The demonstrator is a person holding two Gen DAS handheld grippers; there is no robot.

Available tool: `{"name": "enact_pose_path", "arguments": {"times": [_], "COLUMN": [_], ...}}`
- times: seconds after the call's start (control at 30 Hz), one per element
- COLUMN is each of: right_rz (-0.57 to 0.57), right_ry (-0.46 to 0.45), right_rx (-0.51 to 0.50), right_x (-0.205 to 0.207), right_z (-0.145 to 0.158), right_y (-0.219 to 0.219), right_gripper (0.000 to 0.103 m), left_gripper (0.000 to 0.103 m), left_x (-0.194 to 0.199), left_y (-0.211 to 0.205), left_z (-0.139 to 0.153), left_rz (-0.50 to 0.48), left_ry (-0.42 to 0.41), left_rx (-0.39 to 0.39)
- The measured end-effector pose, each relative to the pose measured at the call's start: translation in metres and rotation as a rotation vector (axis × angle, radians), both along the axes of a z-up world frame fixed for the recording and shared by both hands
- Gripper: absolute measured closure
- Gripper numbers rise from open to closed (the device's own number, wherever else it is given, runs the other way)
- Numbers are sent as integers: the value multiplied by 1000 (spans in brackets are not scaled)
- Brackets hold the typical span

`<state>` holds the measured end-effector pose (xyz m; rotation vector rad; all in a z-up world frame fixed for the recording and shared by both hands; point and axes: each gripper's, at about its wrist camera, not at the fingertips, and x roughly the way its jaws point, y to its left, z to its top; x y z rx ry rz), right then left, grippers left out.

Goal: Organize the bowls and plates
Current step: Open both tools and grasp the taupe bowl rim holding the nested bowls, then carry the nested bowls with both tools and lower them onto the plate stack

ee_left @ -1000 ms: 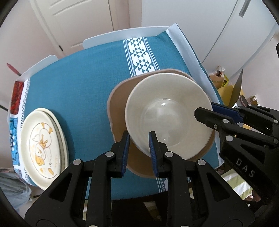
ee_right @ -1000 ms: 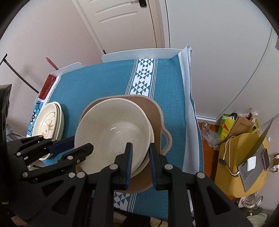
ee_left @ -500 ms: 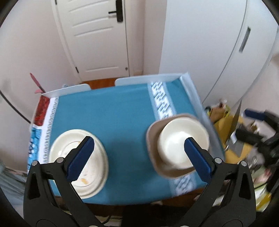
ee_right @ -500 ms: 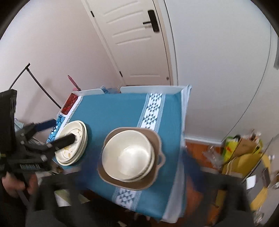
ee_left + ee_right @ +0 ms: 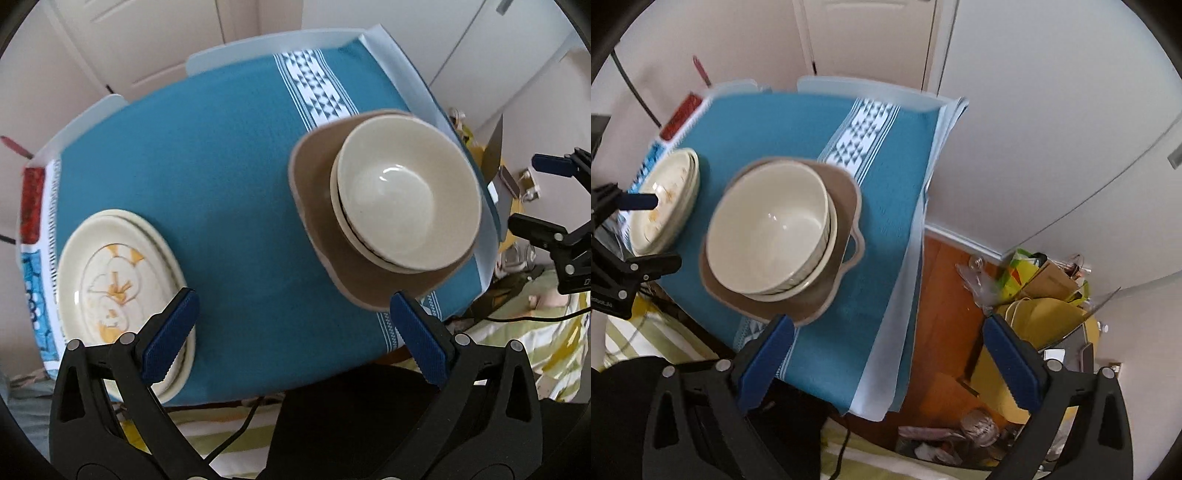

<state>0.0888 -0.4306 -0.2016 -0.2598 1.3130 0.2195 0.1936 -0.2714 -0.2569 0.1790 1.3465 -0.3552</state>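
The left tool [image 5: 295, 334] hangs above the near edge of the worktop [image 5: 229, 177], its jaws spread wide with nothing between them; only the teal cloth [image 5: 221, 229] lies below the gap. Its left pad overlaps the near rim of the plates [image 5: 114, 280] in the picture, but it stands above them and grips nothing.

The right tool [image 5: 888, 363] is also released. Its jaws are closing slightly at this moment, yet they are still far apart and hold nothing. Below the gap are the cloth's corner and the wooden floor [image 5: 942, 295] beyond the worktop edge.

The bowls [image 5: 406, 199], cream and nested one in another, sit in a tan dish [image 5: 314, 177] on the right part of the worktop, close to its right edge and beside the white patterned band [image 5: 314, 88] of the cloth. From the right wrist view the dish shows a small handle [image 5: 857, 243] on its right side.

The plates are stacked at the left end of the worktop, well apart from the bowls; the top one bears a yellow drawing. Both views are a little blurred.

Yellow bags [image 5: 1045, 295] and clutter lie on the floor to the right of the worktop.
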Motion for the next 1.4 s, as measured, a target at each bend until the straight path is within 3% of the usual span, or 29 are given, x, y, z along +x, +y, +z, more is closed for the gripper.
{"name": "enact_pose_path", "arguments": {"times": [0.2, 0.37, 0.43, 0.57, 0.73, 1.0, 1.4], "right_rz": [23, 58, 72, 82, 61, 36, 17], "right_ry": [101, 152, 167, 169, 71, -24, -73], "right_rx": [0, -4, 0, 32, 89, 184, 213], "right_x": [12, 20, 22, 21, 17, 16, 11], "right_z": [-28, -40, -45, -57, -67, -82, -79], "right_y": [9, 21, 24, 29, 23, 21, 20], "right_gripper": [36, 46, 51, 68, 70, 90, 92], "left_gripper": [2, 15, 25, 38, 61, 91, 94], "left_x": [8, 12, 15, 20, 25, 15, 6], "left_y": [-11, -17, -19, -18, -17, -31, -31], "left_z": [-24, -35, -39, -49, -62, -60, -55], "left_rz": [-22, -44, -49, -40, -9, -55, -49], "left_ry": [48, 74, 75, 73, 65, -19, -104], "left_rx": [15, 17, 18, -10, -84, -101, -83]}}
